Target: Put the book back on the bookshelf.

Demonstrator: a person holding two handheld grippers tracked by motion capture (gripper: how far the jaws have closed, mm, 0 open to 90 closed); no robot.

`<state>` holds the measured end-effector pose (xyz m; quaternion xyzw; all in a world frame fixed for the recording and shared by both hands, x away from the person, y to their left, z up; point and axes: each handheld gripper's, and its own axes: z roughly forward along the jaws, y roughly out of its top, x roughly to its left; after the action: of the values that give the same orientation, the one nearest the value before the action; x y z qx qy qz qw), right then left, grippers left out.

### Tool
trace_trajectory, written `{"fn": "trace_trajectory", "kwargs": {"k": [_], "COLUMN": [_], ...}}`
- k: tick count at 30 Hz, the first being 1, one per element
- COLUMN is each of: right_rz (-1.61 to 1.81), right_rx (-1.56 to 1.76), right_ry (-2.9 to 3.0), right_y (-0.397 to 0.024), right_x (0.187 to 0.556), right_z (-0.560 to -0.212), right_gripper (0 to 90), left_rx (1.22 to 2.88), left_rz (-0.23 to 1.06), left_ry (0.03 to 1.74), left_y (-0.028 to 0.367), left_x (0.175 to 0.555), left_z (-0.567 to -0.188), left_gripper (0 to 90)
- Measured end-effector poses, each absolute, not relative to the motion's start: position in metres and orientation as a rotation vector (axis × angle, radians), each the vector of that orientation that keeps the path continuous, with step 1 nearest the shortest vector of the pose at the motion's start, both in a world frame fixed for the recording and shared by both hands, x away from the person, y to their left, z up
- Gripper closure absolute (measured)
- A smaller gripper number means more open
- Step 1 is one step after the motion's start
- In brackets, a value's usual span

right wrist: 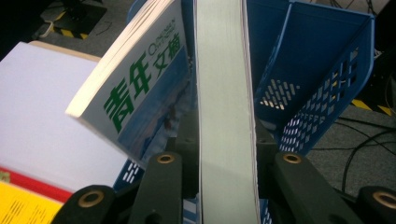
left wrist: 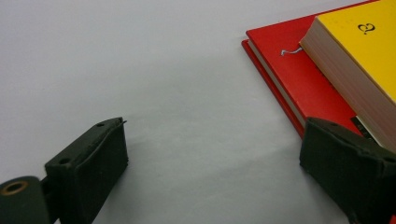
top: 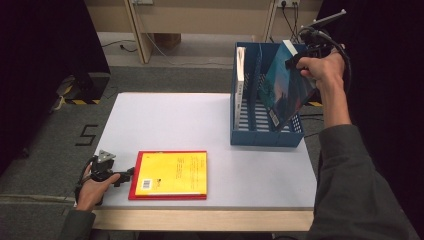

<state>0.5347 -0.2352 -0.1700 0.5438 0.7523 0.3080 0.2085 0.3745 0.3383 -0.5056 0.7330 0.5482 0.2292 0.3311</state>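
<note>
Table: we work at a white table point(top: 200, 120); grey floor and cables lie behind it.
Crate: a blue crate point(top: 265, 136) stands at the far right of the table, and a white book point(top: 240, 75) stands upright at its left wall.
Right gripper: our right gripper point(top: 295, 62) is clamped on the top edge of a teal book point(top: 282, 90), which leans tilted inside the crate.
Right gripper view: we see the page edge of the teal book point(right wrist: 224, 116) between the jaws, and green characters on the white book point(right wrist: 140, 88).
Left gripper: our left gripper point(top: 131, 172) rests on the table, jaws apart, holding nothing.
Stack: a yellow book point(top: 172, 173) lies on a red book point(top: 133, 187) at the near edge.
Left gripper view: one jaw is just beside the red book point(left wrist: 303, 79); we cannot tell if it touches.
</note>
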Motion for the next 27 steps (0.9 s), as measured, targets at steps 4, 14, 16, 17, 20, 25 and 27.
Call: {"fn": "trace_trajectory", "kwargs": {"k": [4, 14, 16, 17, 20, 25, 27], "right_rz": [0.871, 0.879, 0.886, 0.883, 0.889, 0.912, 0.922], "right_rx": [1.549, 1.609, 1.622, 1.63, 1.639, 1.672, 1.673], "right_ry": [2.062, 2.02, 2.005, 1.995, 1.989, 1.977, 1.976], "right_y": [-0.235, -0.232, -0.232, -0.232, -0.23, -0.228, -0.227], "right_x": [0.544, 0.57, 0.576, 0.579, 0.587, 0.6, 0.604], "right_z": [-0.172, -0.185, -0.189, -0.19, -0.195, -0.203, -0.206], "right_gripper": [73.1, 73.0, 73.0, 73.1, 73.0, 72.9, 72.9], "left_rx": [1.916, 1.915, 1.915, 1.915, 1.915, 1.916, 1.916], "left_rz": [0.599, 0.599, 0.599, 0.598, 0.599, 0.598, 0.598], "left_ry": [1.432, 1.432, 1.432, 1.431, 1.431, 1.429, 1.429], "left_y": [0.338, 0.338, 0.338, 0.338, 0.338, 0.339, 0.339], "left_x": [0.374, 0.374, 0.374, 0.374, 0.374, 0.374, 0.374], "left_z": [-0.506, -0.506, -0.506, -0.506, -0.506, -0.506, -0.506], "left_gripper": [6.5, 6.5, 6.5, 6.5, 6.5, 6.5, 6.5]}}
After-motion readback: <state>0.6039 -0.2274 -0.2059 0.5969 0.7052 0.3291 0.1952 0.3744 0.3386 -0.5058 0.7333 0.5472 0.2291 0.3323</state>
